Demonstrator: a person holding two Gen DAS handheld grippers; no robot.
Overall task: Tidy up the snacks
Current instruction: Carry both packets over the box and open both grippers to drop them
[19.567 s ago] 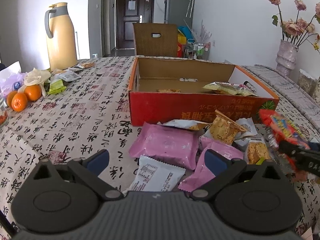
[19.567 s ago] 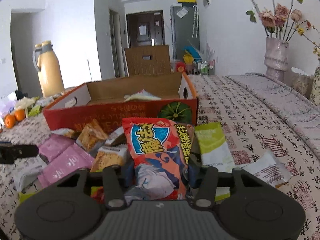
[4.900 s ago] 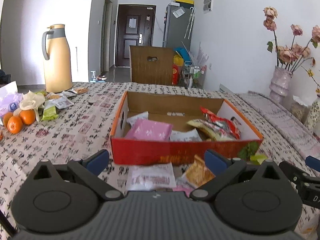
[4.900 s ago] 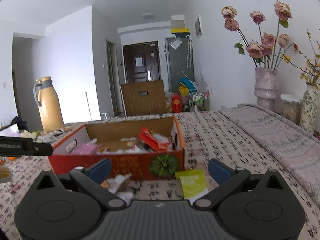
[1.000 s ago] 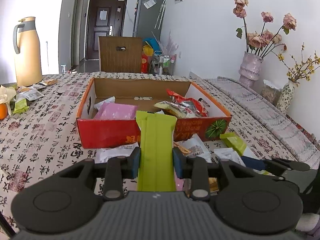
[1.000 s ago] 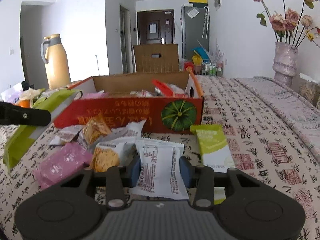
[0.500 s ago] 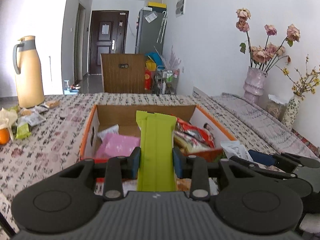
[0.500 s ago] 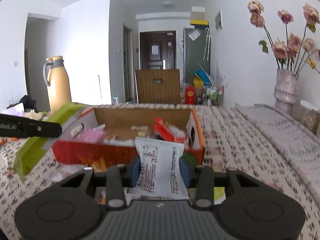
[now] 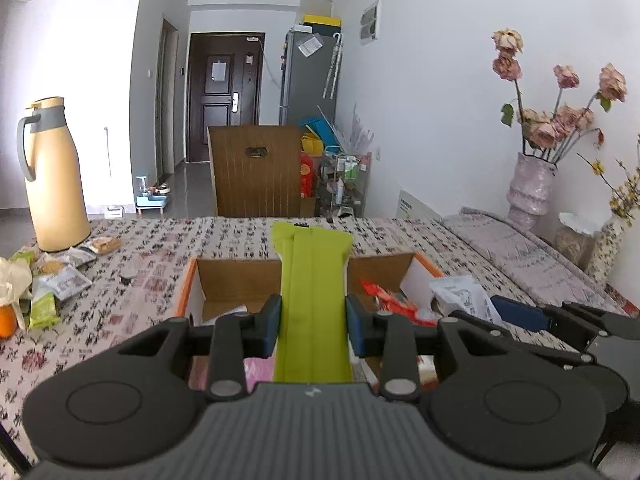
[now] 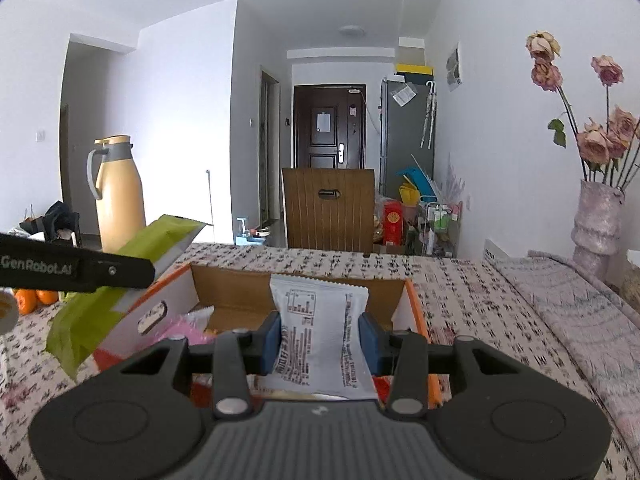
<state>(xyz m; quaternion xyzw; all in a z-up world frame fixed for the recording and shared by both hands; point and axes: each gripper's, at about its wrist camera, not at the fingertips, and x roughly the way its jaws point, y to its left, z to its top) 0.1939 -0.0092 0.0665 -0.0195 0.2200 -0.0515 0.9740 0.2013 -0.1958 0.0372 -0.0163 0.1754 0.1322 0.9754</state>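
Now both claws carried a snack toward the cardboard box [image 9: 416,260], which stood open on the worktop [image 9: 132,280] just ahead and below them. The left claw [image 9: 312,328] was closed tight on a green packet [image 9: 312,280]; its long axis ran straight forward along the fingers, and its far end reached out over the near part of the box. The right claw [image 10: 320,336] was closed on a white packet [image 10: 320,328], also held lengthwise, with its top end pointing to the back wall of the box. In the right view the left claw appeared at the left side, above the left wall of the box, so I judged the two claws were about equally near to it. A pink packet [image 10: 188,326] and a red packet [image 9: 392,300] already lay inside. I think the coming move needed only a short forward reach, then release over the free middle of the box.
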